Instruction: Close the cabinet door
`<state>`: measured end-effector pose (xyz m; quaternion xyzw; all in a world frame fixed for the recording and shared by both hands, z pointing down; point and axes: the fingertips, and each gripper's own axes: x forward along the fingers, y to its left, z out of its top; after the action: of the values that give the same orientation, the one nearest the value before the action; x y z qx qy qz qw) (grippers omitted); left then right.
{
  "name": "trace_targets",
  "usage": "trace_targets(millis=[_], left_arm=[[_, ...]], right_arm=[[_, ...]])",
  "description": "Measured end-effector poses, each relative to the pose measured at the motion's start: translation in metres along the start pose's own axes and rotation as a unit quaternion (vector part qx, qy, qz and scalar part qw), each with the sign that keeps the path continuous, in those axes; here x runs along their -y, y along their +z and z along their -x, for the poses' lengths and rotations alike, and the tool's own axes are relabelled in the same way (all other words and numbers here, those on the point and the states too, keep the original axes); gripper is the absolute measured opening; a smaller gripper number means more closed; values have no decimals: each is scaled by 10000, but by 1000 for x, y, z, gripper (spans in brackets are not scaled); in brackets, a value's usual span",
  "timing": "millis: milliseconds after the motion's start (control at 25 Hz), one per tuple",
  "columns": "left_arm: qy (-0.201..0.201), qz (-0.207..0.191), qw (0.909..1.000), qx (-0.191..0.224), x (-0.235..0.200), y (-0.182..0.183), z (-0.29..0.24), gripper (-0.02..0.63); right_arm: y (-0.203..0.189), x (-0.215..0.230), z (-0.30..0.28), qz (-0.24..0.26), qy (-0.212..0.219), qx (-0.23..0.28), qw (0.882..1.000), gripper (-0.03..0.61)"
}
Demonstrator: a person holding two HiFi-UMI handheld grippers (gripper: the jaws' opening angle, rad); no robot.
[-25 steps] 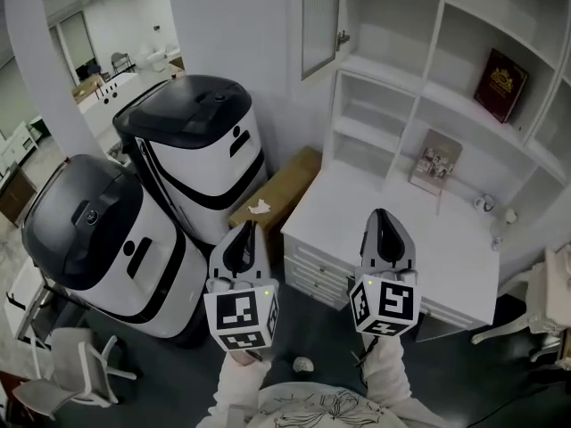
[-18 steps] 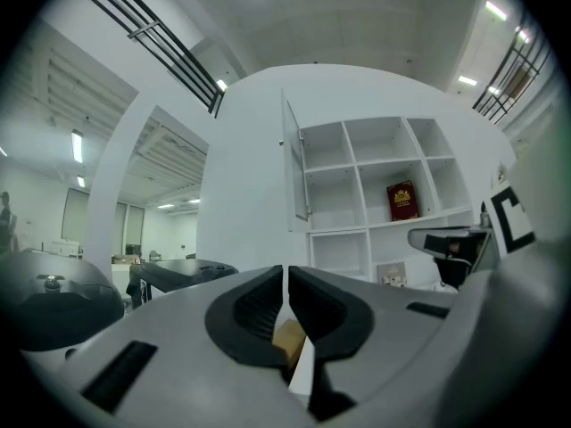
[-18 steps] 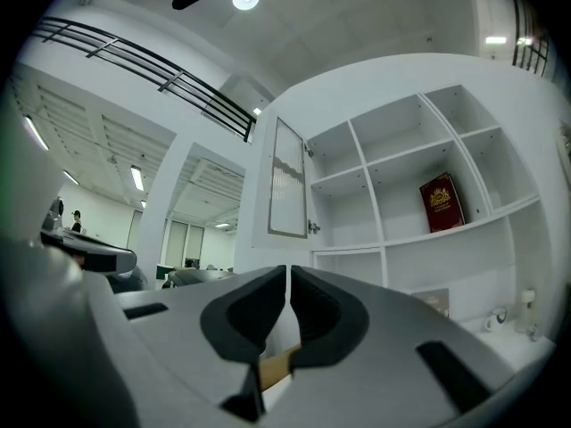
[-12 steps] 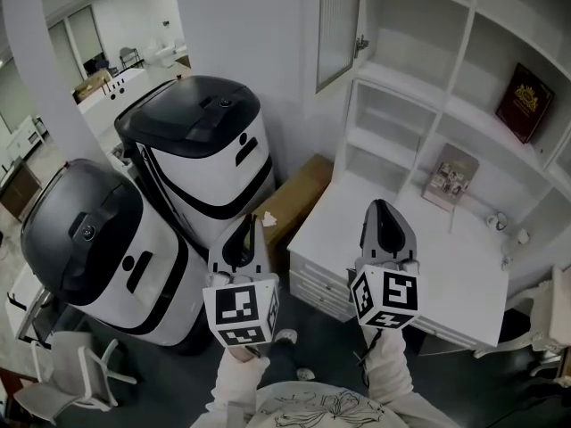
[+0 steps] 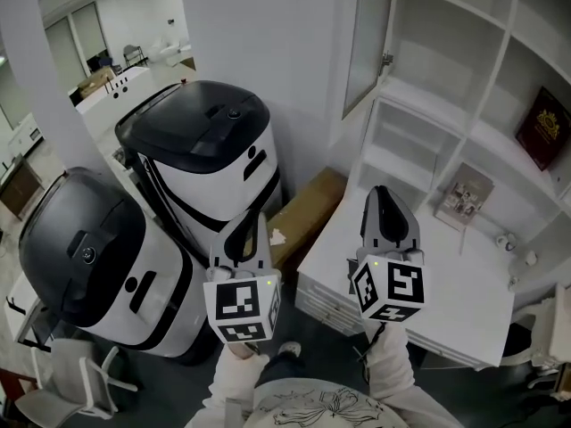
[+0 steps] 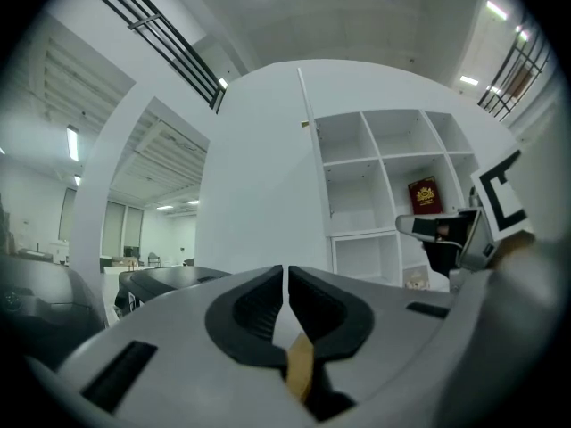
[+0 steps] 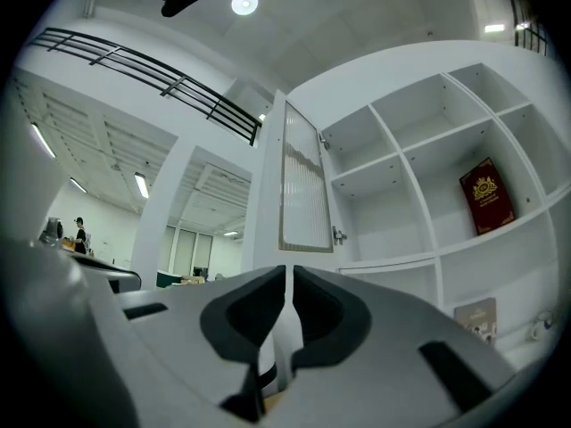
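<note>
The cabinet door [image 5: 368, 38], white-framed with a ribbed glass pane, stands swung open at the top of the head view, its small knob [image 5: 386, 59] beside the white shelf unit [image 5: 419, 96]. In the right gripper view the door [image 7: 303, 181] faces me with its knob [image 7: 339, 235] at the lower right edge. My right gripper [image 5: 384, 205] is shut and empty, held well below the door. My left gripper [image 5: 244, 237] is also shut and empty, lower and further left. The left gripper view shows the door [image 6: 306, 145] edge-on.
Two large white-and-black machines [image 5: 210, 154] [image 5: 94, 261] stand at the left, a cardboard box [image 5: 308, 212] between them and the white desk [image 5: 428, 270]. A red book [image 5: 546, 127] and a picture frame [image 5: 464, 201] sit on the shelves. A white chair [image 5: 80, 377] is bottom left.
The head view has shifted left and nearer: the door and shelves now sit further right and higher. Both grippers stay shut in about the same place in view.
</note>
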<state>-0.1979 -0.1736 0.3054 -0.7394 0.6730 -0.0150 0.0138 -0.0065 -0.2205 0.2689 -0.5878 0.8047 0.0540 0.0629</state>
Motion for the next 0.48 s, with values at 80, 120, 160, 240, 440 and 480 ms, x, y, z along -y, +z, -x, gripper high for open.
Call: trace_targets(millis=[80,120,160,240,440,480], left_arm=[[9,5,10000,-2,-9,2,-8,20],[14,4,10000,0,-12,3,-12,20],[21,-3,10000,4,-16,4,-15,20],[41,-18,10000,12,-24,6,-21,20],[77,-5,10000,33,-41,7,-34,20],[78,-1,10000,30,-44,7,-36,20]], right_arm=[[4,-8,-15,13,86,23,10000,12],[6,-11,-22,16,119,34,9999,14],[9,-13,-29,21,146,45,9999,15],[14,-19,-42,40,201,70,9998,24],[24,-35,-70,115,349,155,9992,63],[25,-38,-75,131,371,165,9991,68]])
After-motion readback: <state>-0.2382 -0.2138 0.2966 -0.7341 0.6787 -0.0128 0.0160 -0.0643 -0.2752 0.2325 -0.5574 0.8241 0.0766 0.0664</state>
